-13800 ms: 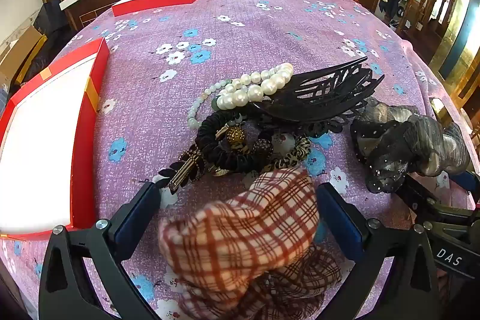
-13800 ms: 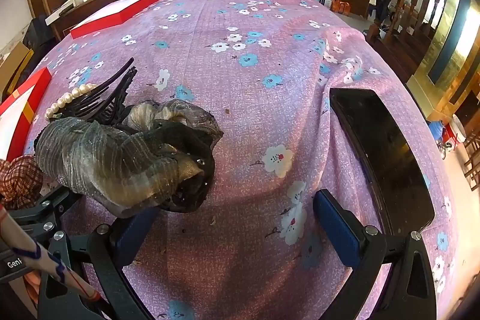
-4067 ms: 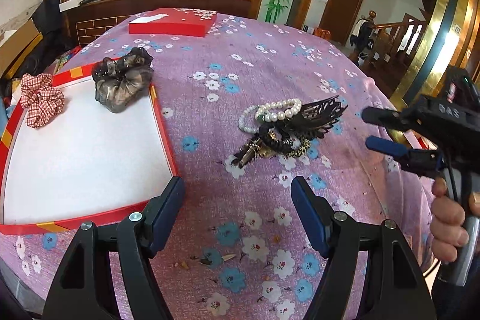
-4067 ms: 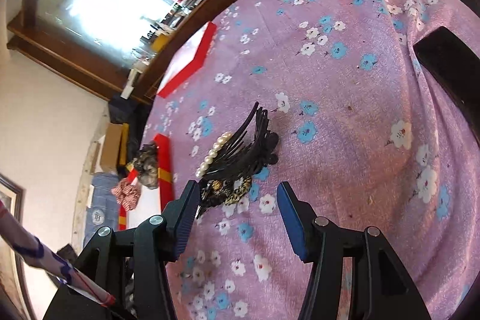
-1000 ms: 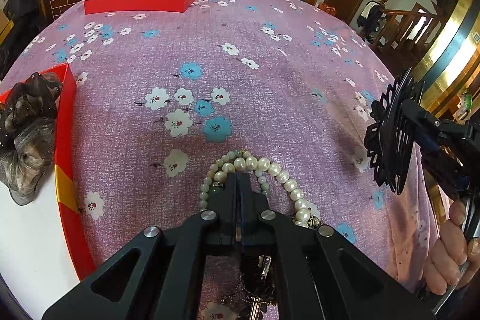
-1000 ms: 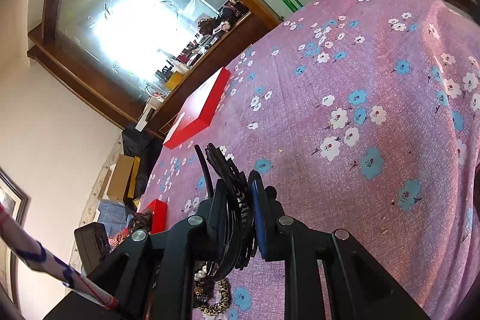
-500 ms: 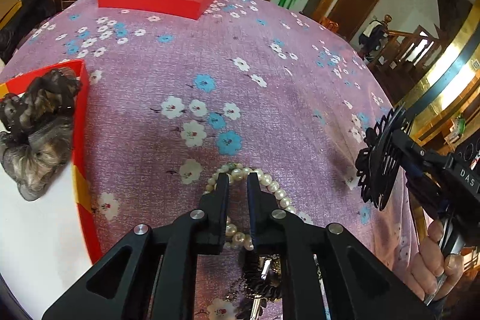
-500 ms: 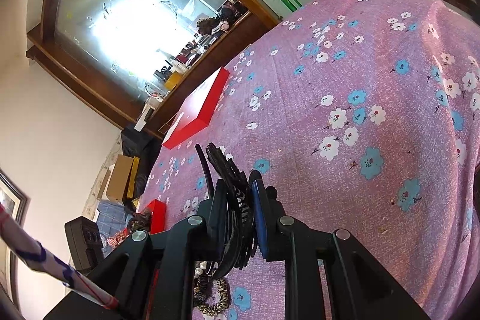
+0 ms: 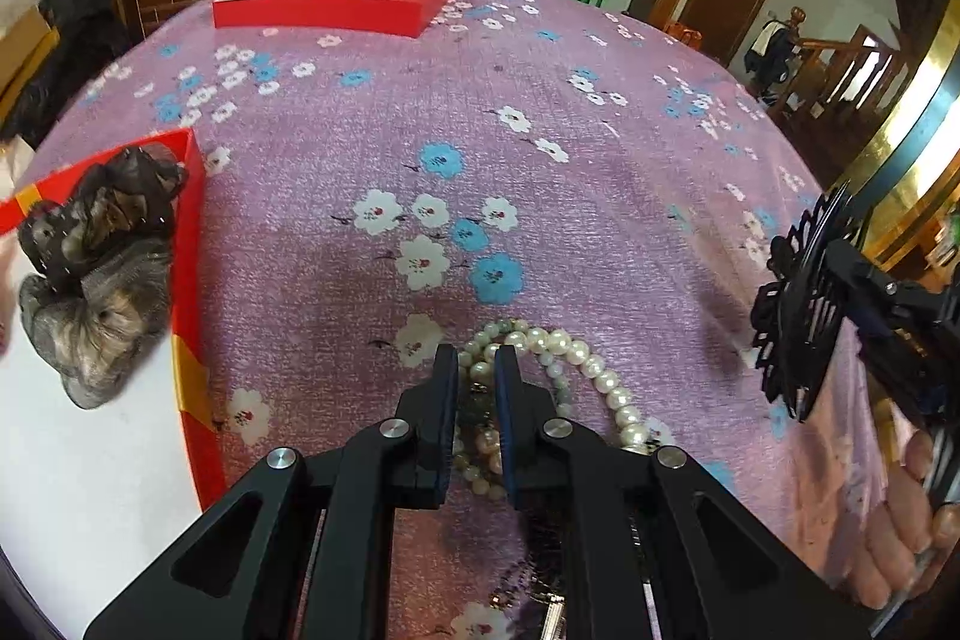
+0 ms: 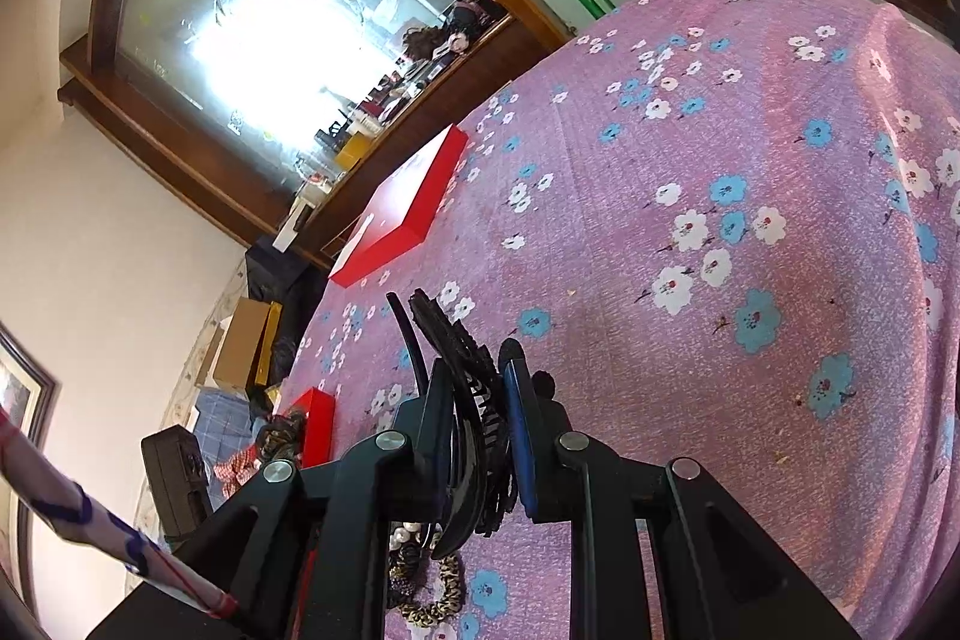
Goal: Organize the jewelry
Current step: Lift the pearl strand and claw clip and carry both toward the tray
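Looking across a bench draped in purple cloth with blue and white blossoms, toward a wooden sideboard and a painted bamboo panel along the top of the frame.

Reaching down at lower centre with the left tool into a pearl bracelet lying on the cloth. Keeping the pads nearly together, with beads sitting in the narrow slit. Not managing to tell whether biting on the strand or merely straddling it.

Clamping the right tool on a black filigree hair clip. Holding it edge-on and clear of the cloth, at the right edge of the left view.

Probably risking most at the pearls:
- Pinching round, hard beads between slim pads, so likely squeezing them sideways out of the slit on lifting.
- Catching only one loop of several, and so trailing the others or dropping them short of the red box at the left edge, already housing a dark gauze scrunchie.
- Dragging up the tangle beneath as well, with a leopard-print hair tie lying right against the pearls in the lower part of the right view.

Risking less at the clip, yet gripping it across thin openwork teeth. Possibly letting it pivot or slide in the pads during a swing, or snagging its prongs on the strand while crossing toward the box alongside the left tool.
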Motion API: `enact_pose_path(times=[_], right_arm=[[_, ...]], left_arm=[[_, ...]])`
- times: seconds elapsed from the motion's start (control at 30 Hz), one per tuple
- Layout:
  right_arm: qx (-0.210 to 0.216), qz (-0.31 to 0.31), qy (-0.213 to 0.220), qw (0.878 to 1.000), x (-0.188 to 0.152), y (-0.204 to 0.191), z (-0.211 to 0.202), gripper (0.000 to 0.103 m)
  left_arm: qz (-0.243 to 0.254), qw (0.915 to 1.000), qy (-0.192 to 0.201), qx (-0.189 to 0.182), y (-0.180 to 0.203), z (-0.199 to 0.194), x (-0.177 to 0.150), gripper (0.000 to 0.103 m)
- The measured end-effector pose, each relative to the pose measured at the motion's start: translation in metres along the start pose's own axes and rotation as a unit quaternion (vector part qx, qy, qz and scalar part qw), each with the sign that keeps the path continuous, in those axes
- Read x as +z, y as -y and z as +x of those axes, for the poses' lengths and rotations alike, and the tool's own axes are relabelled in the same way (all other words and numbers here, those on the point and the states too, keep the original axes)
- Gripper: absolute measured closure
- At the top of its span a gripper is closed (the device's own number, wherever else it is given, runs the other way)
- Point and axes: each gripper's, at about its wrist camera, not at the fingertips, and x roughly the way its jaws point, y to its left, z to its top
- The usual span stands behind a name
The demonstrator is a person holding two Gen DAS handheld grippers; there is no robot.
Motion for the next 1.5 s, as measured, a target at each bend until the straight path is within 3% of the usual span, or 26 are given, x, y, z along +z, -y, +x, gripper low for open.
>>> enact_pose_path(times=[0.03,0.17,0.23,0.4,0.57,0.73,0.87,1.03,1.5], right_arm=[[0.002,-0.003,-0.005,1.000,0.000,-0.001,0.002,0.083],[-0.001,-0.032,-0.018,0.999,-0.005,-0.011,0.008,0.083],[-0.004,-0.043,-0.021,0.999,-0.007,-0.014,0.009,0.083],[-0.010,-0.071,-0.025,0.997,-0.013,-0.023,0.012,0.083],[-0.013,-0.102,-0.031,0.994,-0.018,-0.033,0.015,0.083],[-0.014,-0.109,-0.034,0.993,-0.020,-0.035,0.016,0.083],[-0.016,-0.104,-0.031,0.994,-0.020,-0.033,0.015,0.083],[-0.013,-0.101,-0.026,0.994,-0.019,-0.034,0.011,0.084],[-0.012,-0.109,-0.020,0.994,-0.019,-0.038,0.009,0.085]], left_arm=[[0.007,0.9999,-0.011,0.000,0.002,0.004,-0.002,0.088],[0.074,0.9958,0.009,0.054,0.025,0.007,-0.010,0.084],[0.085,0.9943,0.016,0.063,0.028,0.007,-0.012,0.084],[0.099,0.9902,0.035,0.092,0.030,0.006,-0.012,0.093],[0.090,0.9913,0.058,0.076,0.030,-0.005,-0.011,0.093],[0.073,0.9929,0.091,0.022,0.029,-0.023,-0.008,0.093],[0.061,0.9934,0.097,0.003,0.026,-0.027,-0.006,0.093],[0.041,0.9896,0.133,-0.038,0.023,-0.044,-0.005,0.092],[0.075,0.9854,0.153,0.003,0.040,-0.046,-0.012,0.092]])
